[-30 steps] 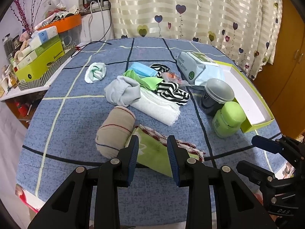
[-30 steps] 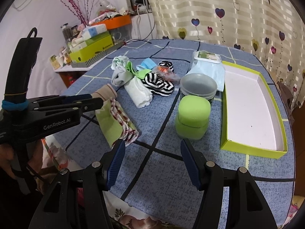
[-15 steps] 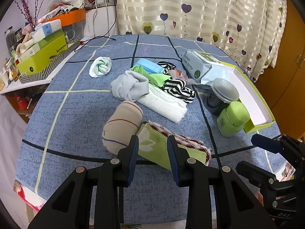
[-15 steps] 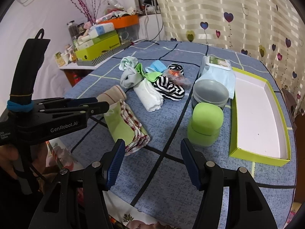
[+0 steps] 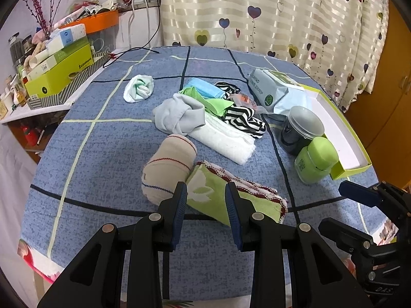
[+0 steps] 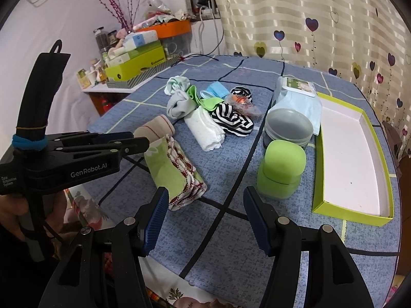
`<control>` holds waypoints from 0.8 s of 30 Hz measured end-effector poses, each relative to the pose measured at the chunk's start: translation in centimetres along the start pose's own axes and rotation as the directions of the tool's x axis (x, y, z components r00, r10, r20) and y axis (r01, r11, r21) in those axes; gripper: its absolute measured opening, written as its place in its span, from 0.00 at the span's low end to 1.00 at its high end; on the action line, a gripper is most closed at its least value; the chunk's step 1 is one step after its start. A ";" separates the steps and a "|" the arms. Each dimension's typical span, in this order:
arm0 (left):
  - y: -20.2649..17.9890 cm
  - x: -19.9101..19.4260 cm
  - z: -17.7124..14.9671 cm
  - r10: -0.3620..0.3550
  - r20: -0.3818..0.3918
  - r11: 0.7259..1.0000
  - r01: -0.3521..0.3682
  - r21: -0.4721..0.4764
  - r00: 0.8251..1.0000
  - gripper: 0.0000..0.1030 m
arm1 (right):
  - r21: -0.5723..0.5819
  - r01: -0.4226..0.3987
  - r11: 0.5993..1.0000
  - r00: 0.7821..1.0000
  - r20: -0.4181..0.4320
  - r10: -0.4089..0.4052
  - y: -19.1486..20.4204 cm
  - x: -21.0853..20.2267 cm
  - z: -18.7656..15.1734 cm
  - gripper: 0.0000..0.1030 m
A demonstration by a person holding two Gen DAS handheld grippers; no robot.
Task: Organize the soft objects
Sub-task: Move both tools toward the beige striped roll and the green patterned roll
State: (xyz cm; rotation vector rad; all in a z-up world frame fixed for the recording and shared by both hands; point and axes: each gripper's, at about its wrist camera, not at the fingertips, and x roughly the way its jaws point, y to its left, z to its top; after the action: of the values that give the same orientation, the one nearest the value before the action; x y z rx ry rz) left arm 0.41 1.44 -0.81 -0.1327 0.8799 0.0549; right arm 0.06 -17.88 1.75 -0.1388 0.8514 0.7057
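Soft objects, loose on the blue checked tablecloth (image 5: 97,154); entries run from largest to smallest.

One open lime-green box (image 6: 352,154) with a white floor, at the table's right side.
One wipes pack (image 5: 272,91), lying against that box's far end.
One white rolled towel (image 5: 226,141), mid-table.
One green folded cloth (image 5: 218,197) with a red-and-white edge, nearest me.
One beige rolled sock (image 5: 167,164), touching the green cloth's left end.
One grey sock bundle (image 5: 179,115), lying on the far end of the white towel.
One black-and-white striped cloth (image 5: 244,120), against the towel's right side; a second, smaller striped piece (image 5: 227,87) lies behind it.
One grey lidded tub (image 5: 300,128), with one green-capped jar (image 5: 316,161) just in front of it.
One white-and-green sock ball (image 5: 138,89), apart to the left.
One blue face mask (image 5: 205,91), at the back of the heap.

My left gripper (image 5: 205,205): jaws partly open, holding nothing, hanging over the near end of the green cloth; whether the pads touch it I cannot tell.
My right gripper (image 6: 205,215): jaws wide apart, empty, above bare tablecloth.
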 end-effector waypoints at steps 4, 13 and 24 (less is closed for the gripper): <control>0.0 -0.1 0.0 0.004 0.002 1.000 -0.004 0.001 1.000 0.31 | -0.008 -0.004 1.000 1.000 0.001 0.004 0.2 0.1 0.0 0.59; 0.4 -0.3 0.0 -0.002 0.010 1.000 0.002 -0.006 1.000 0.31 | -0.022 -0.013 1.000 1.000 0.000 0.013 0.7 0.4 0.2 0.59; 1.3 -0.6 -0.2 -0.021 0.020 0.999 0.022 -0.029 1.000 0.31 | -0.052 -0.032 0.998 0.999 0.000 0.032 1.4 0.7 0.7 0.59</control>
State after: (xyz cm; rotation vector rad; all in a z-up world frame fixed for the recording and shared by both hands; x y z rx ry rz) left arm -0.23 2.74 -0.58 -0.1688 0.8583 0.0493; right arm -0.07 -16.20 1.94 -0.1713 0.8360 0.7584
